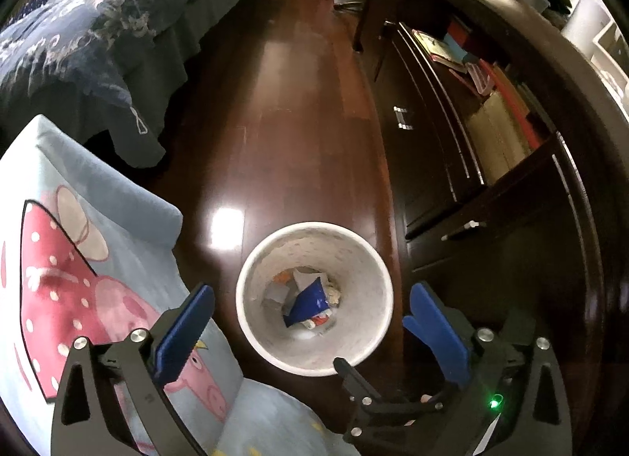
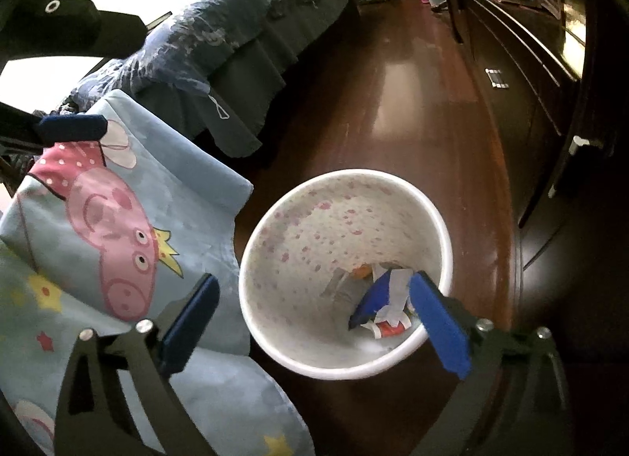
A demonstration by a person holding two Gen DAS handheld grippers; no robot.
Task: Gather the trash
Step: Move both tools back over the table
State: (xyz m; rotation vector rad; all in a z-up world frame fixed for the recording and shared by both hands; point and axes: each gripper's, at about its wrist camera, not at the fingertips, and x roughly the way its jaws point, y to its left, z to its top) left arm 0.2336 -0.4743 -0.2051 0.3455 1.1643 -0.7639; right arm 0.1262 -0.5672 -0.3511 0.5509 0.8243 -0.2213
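Observation:
A white waste bin point(image 1: 251, 322) stands on the dark wood floor; it also shows in the right wrist view point(image 2: 314, 228). Inside lie a blue wrapper point(image 1: 308, 300), grey and orange scraps and a red-and-white piece point(image 2: 387, 328). My left gripper point(image 1: 310, 318) hangs open and empty right above the bin's mouth. My right gripper point(image 2: 314, 306) is open and empty too, just above the bin, its right finger point(image 2: 440, 322) over the near rim. A blue fingertip of the left gripper point(image 2: 74, 127) shows at the left edge of the right wrist view.
A light blue cartoon-pig blanket point(image 1: 78, 259) drapes left of the bin, also in the right wrist view point(image 2: 118, 220). A bed with a dark blue cover point(image 1: 98, 43) lies beyond. A dark cabinet with drawers and shelves point(image 1: 452, 149) runs along the right. Bare floor point(image 1: 283, 102) stretches between.

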